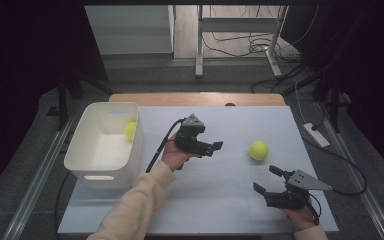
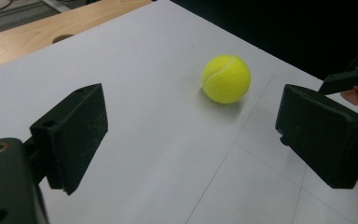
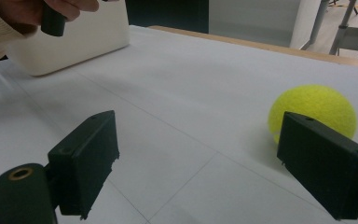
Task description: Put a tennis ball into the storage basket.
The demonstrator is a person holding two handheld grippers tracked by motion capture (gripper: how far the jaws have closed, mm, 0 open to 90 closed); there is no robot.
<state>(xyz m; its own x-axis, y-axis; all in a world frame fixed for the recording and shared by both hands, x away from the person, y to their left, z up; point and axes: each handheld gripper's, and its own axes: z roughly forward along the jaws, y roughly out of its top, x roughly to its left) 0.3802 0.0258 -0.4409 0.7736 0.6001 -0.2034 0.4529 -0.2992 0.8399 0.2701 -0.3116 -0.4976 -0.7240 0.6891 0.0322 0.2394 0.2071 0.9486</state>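
Yellow tennis ball (image 1: pixel 259 150) lies on the white table sheet (image 1: pixel 220 200) in the high view, between the left gripper (image 1: pixel 215 146) and the right gripper (image 1: pixel 266 179), touching neither; a second ball (image 1: pixel 130 130) sits in the white bin (image 1: pixel 87 167). Left gripper view: jaws spread wide with nothing between them, ball (image 2: pixel 226 78) ahead on the sheet. Right gripper view: jaws parted and empty (ball (image 3: pixel 312 114) partly behind the right-hand jaw).
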